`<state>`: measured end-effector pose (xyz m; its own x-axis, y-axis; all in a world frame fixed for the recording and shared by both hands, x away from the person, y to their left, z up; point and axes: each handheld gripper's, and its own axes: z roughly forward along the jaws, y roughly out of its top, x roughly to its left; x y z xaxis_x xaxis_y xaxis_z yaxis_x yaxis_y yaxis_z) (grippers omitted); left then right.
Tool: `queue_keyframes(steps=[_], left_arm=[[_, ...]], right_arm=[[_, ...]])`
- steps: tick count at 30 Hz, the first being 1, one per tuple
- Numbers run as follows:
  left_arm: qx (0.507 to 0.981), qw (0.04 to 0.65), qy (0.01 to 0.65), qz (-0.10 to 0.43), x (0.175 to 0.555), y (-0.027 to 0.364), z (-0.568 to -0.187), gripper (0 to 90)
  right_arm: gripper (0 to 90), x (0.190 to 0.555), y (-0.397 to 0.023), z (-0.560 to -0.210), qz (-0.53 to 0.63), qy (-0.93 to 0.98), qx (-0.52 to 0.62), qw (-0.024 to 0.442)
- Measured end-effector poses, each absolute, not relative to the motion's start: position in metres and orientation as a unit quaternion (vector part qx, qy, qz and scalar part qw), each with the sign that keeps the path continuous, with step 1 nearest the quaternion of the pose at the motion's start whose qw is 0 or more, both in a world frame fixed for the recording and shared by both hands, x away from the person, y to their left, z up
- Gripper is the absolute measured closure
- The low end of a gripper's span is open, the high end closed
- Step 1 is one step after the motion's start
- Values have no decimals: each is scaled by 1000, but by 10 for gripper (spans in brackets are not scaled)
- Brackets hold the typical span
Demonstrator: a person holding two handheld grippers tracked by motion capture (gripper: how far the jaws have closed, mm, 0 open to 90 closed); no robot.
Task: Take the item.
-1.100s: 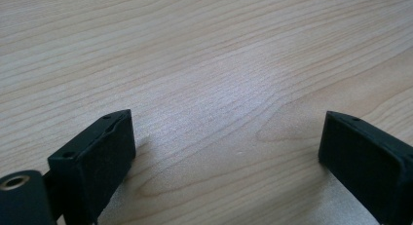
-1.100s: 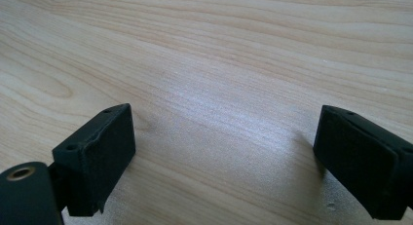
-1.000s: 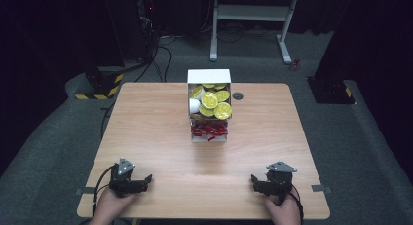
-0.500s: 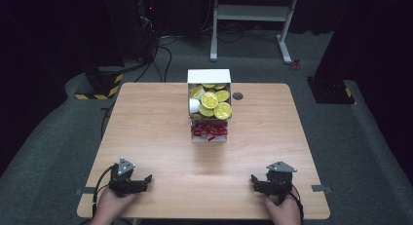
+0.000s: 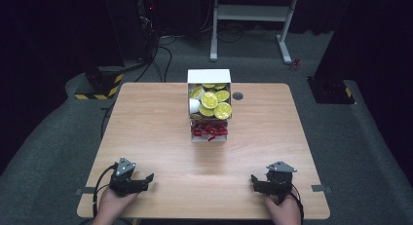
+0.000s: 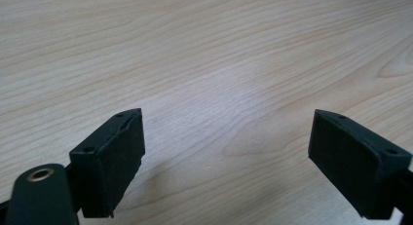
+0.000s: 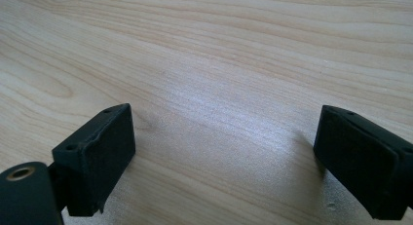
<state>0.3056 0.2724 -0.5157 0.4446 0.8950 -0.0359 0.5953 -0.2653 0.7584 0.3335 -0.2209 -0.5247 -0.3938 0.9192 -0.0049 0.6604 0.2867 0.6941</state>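
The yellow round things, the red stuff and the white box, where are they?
yellow round things (image 5: 210,100), high view, top of one lid.
red stuff (image 5: 209,131), high view, middle of the pile.
white box (image 5: 209,76), high view, back wall.

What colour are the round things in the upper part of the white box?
Yellow-green round things, seen best in the high view, in the white box.

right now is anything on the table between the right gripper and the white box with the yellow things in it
Nothing visible. Bare table lies between the right gripper, jaws open, and the white box at the far middle.
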Motion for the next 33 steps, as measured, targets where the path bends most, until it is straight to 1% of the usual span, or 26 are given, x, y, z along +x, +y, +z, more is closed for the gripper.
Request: queue_keyframes(steps=[3,5,10,13,18,22,25,27,30,33], left_arm=[[768,370,483,201,305,272,-514,143],[764,389,483,179,305,272,-510,143],[759,409,475,178,304,270,-498,145],[762,408,467,187,304,267,-491,146],[752,414,470,206,305,263,-484,143],[759,407,453,228,306,252,-475,144],[763,410,446,225,309,244,-469,140],[764,414,441,226,311,238,-465,113],[760,424,438,226,314,231,-460,109],[760,427,435,227,318,224,-455,87]], right_arm=[[80,333,-221,-525,311,775,510,208],[80,333,-221,-525,311,775,510,208],[80,333,-221,-525,312,776,508,207],[80,333,-221,-525,312,777,506,207],[80,334,-221,-525,313,779,503,206],[80,334,-221,-525,313,780,502,205],[80,334,-222,-525,314,781,500,204],[80,334,-222,-525,313,781,500,204],[79,334,-222,-525,313,781,500,204],[79,334,-222,-525,313,781,500,204]])
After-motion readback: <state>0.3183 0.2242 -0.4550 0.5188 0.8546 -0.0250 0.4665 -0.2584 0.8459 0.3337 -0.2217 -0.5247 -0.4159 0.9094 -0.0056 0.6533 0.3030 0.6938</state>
